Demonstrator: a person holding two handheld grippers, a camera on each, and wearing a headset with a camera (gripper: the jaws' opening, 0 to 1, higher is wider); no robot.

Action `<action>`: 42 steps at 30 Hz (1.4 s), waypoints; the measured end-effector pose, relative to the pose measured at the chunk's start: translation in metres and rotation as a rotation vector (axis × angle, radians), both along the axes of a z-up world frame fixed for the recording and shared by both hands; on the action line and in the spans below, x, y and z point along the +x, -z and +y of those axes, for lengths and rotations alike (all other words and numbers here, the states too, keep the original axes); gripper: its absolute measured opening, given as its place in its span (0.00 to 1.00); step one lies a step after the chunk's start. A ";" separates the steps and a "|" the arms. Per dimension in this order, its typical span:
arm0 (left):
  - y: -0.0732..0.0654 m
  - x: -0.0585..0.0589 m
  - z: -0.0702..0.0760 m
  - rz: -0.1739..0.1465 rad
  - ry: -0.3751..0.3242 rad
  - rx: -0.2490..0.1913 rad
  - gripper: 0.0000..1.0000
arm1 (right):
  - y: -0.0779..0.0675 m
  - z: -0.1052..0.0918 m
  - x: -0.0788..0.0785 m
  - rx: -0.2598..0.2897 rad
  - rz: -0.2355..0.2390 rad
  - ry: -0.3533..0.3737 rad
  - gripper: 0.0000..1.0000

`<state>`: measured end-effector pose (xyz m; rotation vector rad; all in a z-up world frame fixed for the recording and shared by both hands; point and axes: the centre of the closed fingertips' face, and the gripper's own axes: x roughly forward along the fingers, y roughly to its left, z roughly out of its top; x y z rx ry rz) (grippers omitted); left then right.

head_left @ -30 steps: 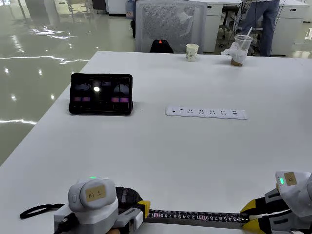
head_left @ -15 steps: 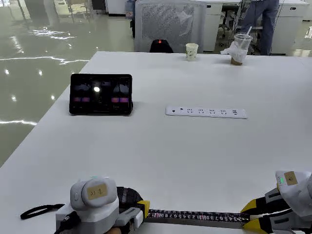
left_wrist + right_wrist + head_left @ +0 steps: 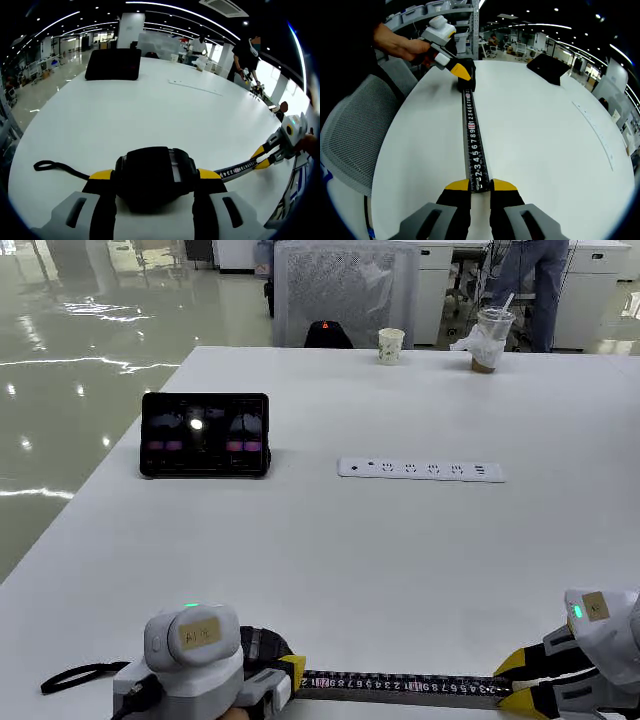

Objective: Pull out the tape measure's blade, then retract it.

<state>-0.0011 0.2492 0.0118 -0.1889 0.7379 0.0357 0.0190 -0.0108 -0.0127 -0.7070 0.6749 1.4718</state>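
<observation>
Chunky black tape-measure case (image 3: 262, 646) clamped in left gripper (image 3: 155, 174), thin numbered steel blade (image 3: 472, 145) pinched at its tip by right gripper (image 3: 481, 186); blade likely springy, slick, kink-prone, so grip the tip.

Head view overlooks the table (image 3: 400, 570) — gripper views face each other along blade (image 3: 472, 145).

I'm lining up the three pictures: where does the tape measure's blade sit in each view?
Head view: blade along the bottom edge, centre to right.
Left gripper view: blade lower right, leaving the case.
Right gripper view: blade up the centre from the jaws.
Shared landmark: the dark tablet.
</observation>
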 end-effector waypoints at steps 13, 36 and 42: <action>0.000 -0.001 0.000 0.004 -0.008 -0.004 0.56 | 0.000 0.001 0.001 -0.003 -0.011 -0.002 0.11; 0.000 -0.001 0.000 0.011 -0.003 -0.016 0.56 | 0.000 0.009 0.000 -0.007 -0.023 -0.017 0.11; 0.000 -0.001 0.000 0.011 -0.003 -0.019 0.56 | -0.004 0.015 -0.001 0.006 -0.026 -0.020 0.11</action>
